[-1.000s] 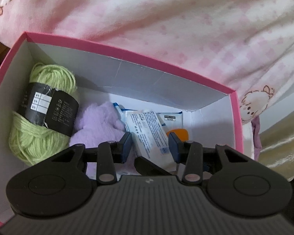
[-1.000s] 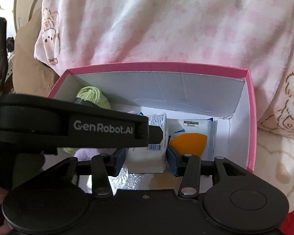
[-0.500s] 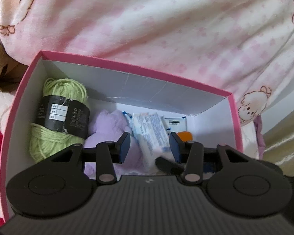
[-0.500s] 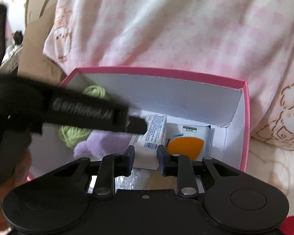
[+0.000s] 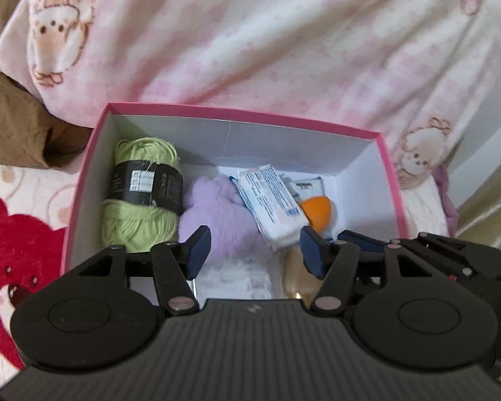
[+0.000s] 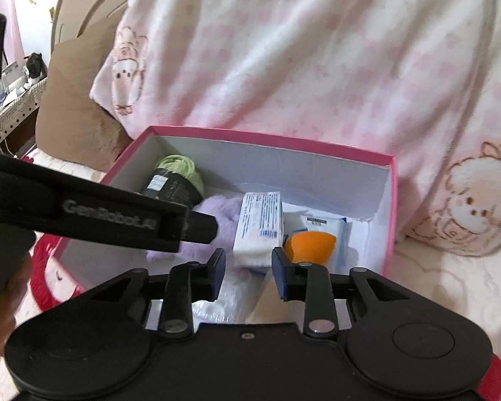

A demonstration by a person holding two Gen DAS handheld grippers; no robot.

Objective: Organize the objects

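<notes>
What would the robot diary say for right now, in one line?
left gripper: fingers just opening, empty | right gripper: fingers closed, empty | pink box: holds yarn, purple plush, tissue pack

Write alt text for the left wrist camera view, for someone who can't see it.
An open pink box on a bed holds green yarn, a purple plush, a white packet and an orange-marked pack. The left gripper hovers above it, empty and open. A pink blanket lies behind.
</notes>
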